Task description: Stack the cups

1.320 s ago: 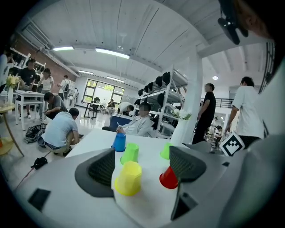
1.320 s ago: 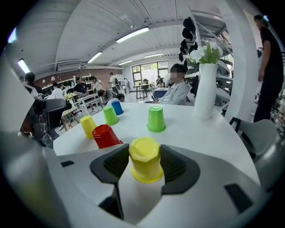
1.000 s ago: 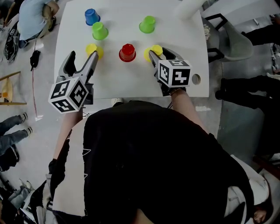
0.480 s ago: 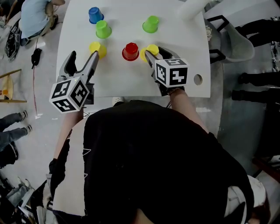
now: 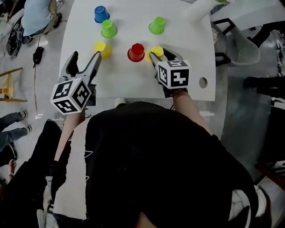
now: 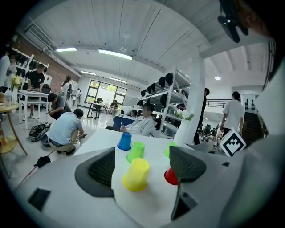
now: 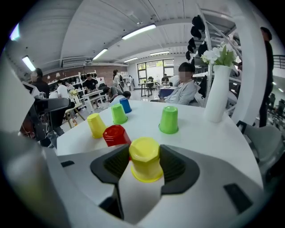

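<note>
Task barely begun — nothing is stacked yet. On the white table (image 5: pixel 124 80) six cups are seen, all mouth-down and apart, none nested; what lies under them cannot be told.

A white vase (image 7: pixel 218 95) with flowers is stood at the table's far right.

Right gripper (image 7: pixel 143 156): closed on the right yellow cup (image 5: pixel 156 50), which is just beside the red cup (image 5: pixel 136 52), apparently not lifted.

Left gripper (image 6: pixel 141 165): jaws held apart, empty, the left yellow cup (image 5: pixel 103 48) just ahead and untouched.

Farther back — left green cup (image 5: pixel 108 29), blue cup (image 5: pixel 101 13), right green cup (image 5: pixel 157 25). All stacking is judged left to do.
</note>
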### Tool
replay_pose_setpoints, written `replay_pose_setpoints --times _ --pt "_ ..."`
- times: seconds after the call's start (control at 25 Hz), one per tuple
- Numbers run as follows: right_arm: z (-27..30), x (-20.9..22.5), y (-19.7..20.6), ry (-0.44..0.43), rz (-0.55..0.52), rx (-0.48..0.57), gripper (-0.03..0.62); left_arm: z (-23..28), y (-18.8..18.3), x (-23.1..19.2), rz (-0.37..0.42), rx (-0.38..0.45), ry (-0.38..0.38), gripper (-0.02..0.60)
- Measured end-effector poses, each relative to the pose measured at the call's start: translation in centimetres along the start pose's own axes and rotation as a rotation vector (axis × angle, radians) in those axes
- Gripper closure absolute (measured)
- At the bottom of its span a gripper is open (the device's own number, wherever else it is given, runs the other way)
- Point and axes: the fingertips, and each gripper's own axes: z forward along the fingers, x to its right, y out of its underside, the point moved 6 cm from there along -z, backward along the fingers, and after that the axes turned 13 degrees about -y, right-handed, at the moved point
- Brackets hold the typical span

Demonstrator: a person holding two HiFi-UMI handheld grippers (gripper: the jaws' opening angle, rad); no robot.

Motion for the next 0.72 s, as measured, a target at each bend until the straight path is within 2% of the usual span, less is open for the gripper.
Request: replay_pose_setpoints --times 0.36,0.48,0.72 --pt "0.3 0.2 0.0 -0.005 0.024 0.007 0.370 0.7 0.2 0.4 0.011 -0.017 0.019 0.202" --pt "0.2 0.3 0.0 -0.022 0.040 0.019 0.313 1.0 0.6 0.6 0.018 -0.033 0.027 0.202" --pt "-1.7 0.5 -1.7 -0.047 0.114 0.132 0.279 2.2 1.7 1.1 0.048 -0.082 0.053 0.202"
